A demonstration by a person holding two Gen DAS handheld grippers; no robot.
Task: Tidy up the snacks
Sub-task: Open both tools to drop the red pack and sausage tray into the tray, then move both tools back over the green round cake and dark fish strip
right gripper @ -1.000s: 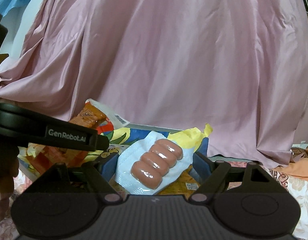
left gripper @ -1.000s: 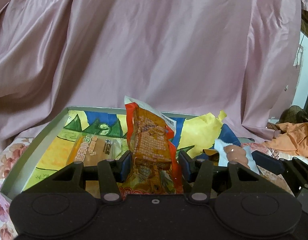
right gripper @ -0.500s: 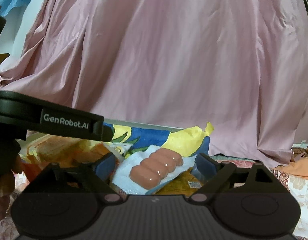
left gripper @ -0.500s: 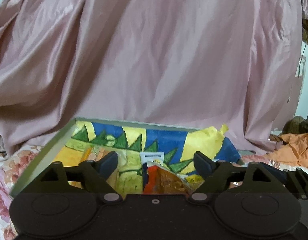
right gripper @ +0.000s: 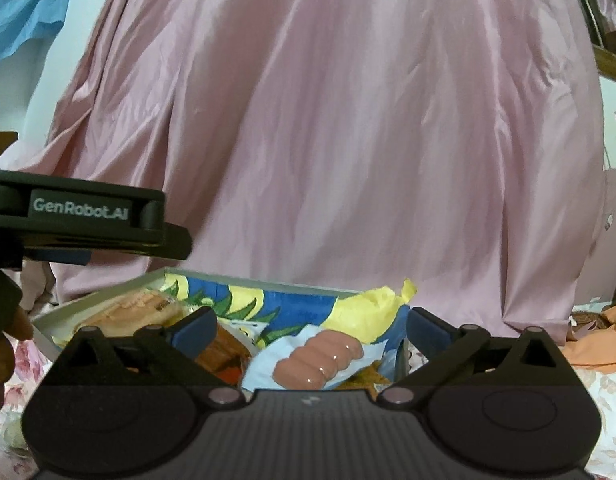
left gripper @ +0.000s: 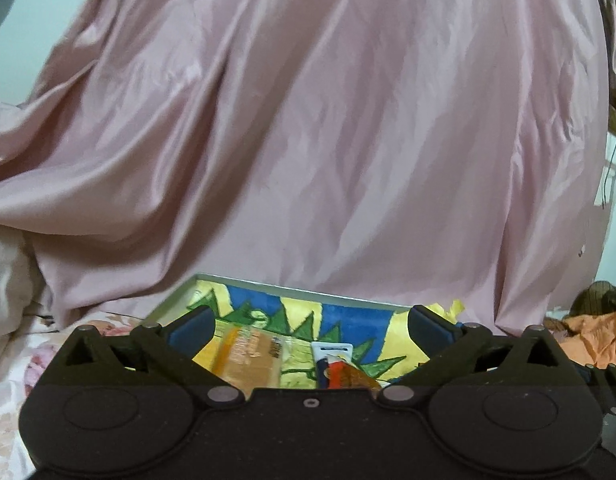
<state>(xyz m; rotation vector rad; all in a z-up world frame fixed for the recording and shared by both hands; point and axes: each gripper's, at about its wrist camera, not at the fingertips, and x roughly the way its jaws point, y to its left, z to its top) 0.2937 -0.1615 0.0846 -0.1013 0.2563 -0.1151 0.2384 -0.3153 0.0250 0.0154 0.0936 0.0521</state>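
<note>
Both the left gripper (left gripper: 310, 326) and right gripper (right gripper: 310, 326) are spreading, pinching nothing; the sausage pack (right gripper: 314, 362) lies inside the tray (right gripper: 108, 294), light, slippery-looking; best taken by its flat edge.

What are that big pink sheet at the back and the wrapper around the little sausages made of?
The pink sheet looks like a satin-type fabric: it hangs in soft folds with a smooth sheen, though the exact fibre can't be told. The sausage pack seems to be thin plastic film, clear and glossy over the sausages, with bright glints, and pale and crinkled at its edges.
</note>
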